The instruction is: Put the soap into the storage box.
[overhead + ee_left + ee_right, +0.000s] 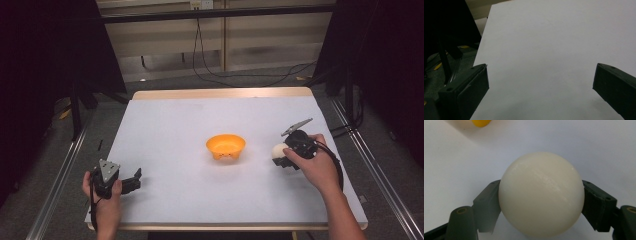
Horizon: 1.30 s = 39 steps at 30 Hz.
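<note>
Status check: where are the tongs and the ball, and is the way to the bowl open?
Right tongs shut on white ball. Left tongs open, nothing between. Orange bowl mid-table; nothing between ball and bowl.

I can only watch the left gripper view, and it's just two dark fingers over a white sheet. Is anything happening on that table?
Observer: Yes. The right gripper has its fingers shut on a cream ball, one pressing each side.
Operator: Where is that, compared with my gripper?
Observer: On the far side of the table; your left gripper sits near the front left corner, open, with nothing between its fingers.
Operator: Anything else on the table?
Observer: An orange bowl stands near the middle, between the two grippers, apart from the ball.
</note>
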{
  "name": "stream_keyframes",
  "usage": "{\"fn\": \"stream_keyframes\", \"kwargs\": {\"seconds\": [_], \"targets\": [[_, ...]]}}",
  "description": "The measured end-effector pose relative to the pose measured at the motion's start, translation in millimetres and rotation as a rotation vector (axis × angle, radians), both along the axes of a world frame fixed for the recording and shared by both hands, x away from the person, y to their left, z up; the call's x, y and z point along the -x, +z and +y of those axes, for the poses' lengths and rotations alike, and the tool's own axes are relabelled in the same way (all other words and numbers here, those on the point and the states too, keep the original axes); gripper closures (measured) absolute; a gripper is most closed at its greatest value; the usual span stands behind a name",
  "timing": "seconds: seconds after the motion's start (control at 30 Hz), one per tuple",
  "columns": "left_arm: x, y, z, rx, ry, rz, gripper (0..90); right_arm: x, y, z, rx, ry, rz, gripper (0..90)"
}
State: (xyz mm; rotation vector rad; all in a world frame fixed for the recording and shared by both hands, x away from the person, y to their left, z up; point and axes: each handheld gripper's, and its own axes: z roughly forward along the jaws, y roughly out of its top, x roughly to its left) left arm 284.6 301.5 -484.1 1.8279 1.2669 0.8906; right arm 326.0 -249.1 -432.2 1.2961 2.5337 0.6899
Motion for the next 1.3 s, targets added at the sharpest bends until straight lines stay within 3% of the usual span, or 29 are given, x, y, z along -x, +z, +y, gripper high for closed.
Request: {"fn": "stream_keyframes", "kwargs": {"seconds": [1.3], "targets": [[0.0,-0.1,-0.3,0.001,-0.001,0.001,0.2,-28.1,42.2,51.5,-0.003,0.099,-0.035,24.5]]}}
